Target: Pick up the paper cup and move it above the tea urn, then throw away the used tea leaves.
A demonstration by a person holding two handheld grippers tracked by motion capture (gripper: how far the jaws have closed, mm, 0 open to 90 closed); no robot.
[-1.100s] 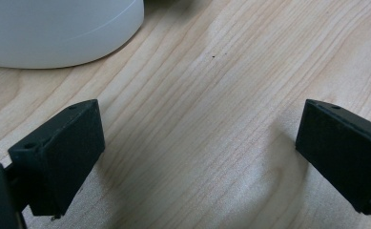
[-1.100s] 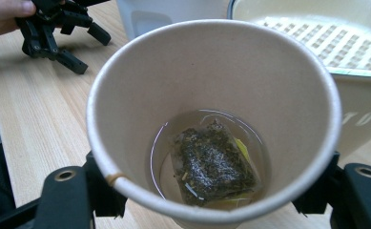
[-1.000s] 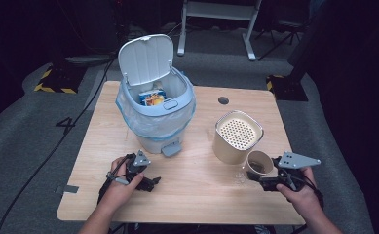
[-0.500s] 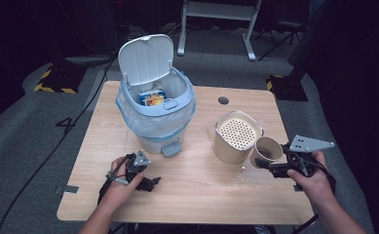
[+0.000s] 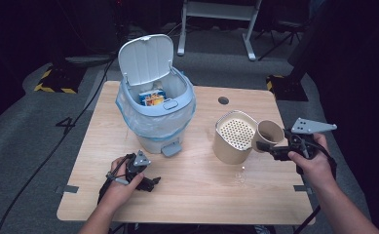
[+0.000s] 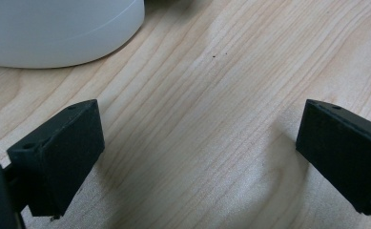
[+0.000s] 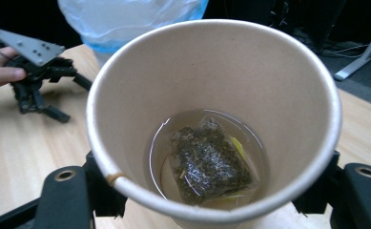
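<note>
**Paper cup with tea bag, held beside the strainer pot**

Nearest the person, the left gripper (image 5: 148,181) rests on the wooden table (image 5: 197,200) with its jaws standing wide apart and nothing between them; its own view looks along bare wood toward the pale base of the bin (image 6: 59,33). On the other side, the right gripper (image 5: 270,146) holds a paper cup (image 5: 269,135), its jaws clamped on the cup's wall, lifted off the table and tipped toward a beige pot with a perforated strainer top (image 5: 236,134), just beside it. The right gripper view shows a wet tea bag (image 7: 209,164) lying in a shallow pool of liquid (image 7: 161,152) at the cup's bottom.

The cup is judged light and thin-walled: it will likely dent under a hard squeeze, and a damp wall softens further. The best hold appears to be across the lower to middle wall, where the cup is stiffer, with gentle pressure. The liquid can slosh, so tilting calls for a slow hand. Farther off stands the bin (image 5: 155,109), lid up, lined with a plastic bag (image 5: 143,124).
</note>
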